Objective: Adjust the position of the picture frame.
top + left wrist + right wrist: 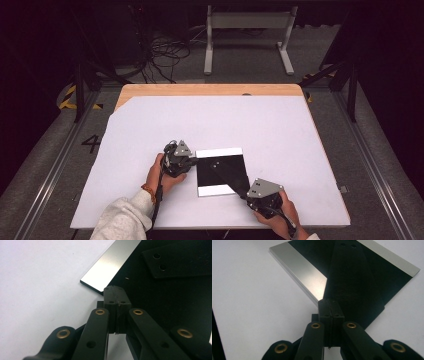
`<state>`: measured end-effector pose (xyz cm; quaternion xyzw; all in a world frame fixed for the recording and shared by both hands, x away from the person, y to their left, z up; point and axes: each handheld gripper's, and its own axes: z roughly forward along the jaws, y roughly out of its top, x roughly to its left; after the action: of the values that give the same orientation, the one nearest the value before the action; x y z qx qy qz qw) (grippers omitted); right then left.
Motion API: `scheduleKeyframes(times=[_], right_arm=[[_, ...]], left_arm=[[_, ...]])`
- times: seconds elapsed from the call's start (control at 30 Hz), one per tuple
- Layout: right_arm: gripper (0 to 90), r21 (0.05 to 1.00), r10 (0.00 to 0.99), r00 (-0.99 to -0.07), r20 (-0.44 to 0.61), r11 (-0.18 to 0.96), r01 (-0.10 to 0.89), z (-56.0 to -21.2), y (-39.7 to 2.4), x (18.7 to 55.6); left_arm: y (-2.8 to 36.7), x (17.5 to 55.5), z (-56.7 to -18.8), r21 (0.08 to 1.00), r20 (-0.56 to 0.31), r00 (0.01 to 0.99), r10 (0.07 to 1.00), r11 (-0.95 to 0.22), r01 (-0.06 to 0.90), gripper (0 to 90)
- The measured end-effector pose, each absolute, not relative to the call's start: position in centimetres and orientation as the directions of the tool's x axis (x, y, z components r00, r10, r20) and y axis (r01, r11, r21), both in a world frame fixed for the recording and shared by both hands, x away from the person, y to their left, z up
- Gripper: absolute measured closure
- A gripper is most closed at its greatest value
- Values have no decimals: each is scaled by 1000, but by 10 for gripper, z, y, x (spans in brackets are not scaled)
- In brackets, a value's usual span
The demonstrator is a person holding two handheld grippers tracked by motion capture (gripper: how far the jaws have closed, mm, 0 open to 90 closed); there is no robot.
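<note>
The left tool (186, 161) is clenched, its jaws pressed flat together with nothing between them, and its tip rests at the left edge of the black panel (222, 172), near that panel's far left corner. In the left gripper view the closed left tool (115, 290) sits right at the panel's dark edge (155, 300), just beside one silver strip (110, 265). The right tool (248, 194) is likewise clenched with nothing in its grasp, and it meets the panel at its near right corner. In the right gripper view the shut right tool (330, 303) points along a black strap (352, 277) that lies on the panel and carries two small holes at its far end. The panel lies flat near the middle of the bench (150, 125), a little toward the near side, with a silver strip along its far edge and another along its near edge (216, 190). A white sheet covers most of the bench, leaving bare wood along the far edge (210, 89). A hand holds each tool, the left one in a pale sleeve (122, 217). Past the bench stand a white frame (247, 30) and a tangle of cables (160, 50) on the floor.
</note>
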<state>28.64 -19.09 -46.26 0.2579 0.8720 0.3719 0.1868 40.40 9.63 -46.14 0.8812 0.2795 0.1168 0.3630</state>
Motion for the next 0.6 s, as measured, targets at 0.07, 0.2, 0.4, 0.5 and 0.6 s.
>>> scheduleKeyframes(times=[0.07, 0.2, 0.4, 0.5, 0.6], right_arm=[[900, 747, 590, -796, -133, 588, 311, -463, -187, 287], [900, 744, 586, -796, -151, 598, 300, -464, -181, 288], [900, 743, 593, -790, -157, 597, 301, -464, -174, 290], [900, 741, 590, -790, -166, 603, 295, -464, -172, 290], [900, 742, 589, -792, -161, 601, 296, -464, -172, 291]], left_arm=[[94, 406, -461, 701, 8, 815, 579, -585, 408, 896], [90, 411, -461, 706, 8, 814, 580, -580, 407, 896], [89, 415, -464, 722, -1, 812, 583, -562, 404, 896], [88, 415, -464, 722, 9, 812, 584, -565, 398, 896], [88, 415, -464, 723, 14, 815, 580, -569, 392, 896]])
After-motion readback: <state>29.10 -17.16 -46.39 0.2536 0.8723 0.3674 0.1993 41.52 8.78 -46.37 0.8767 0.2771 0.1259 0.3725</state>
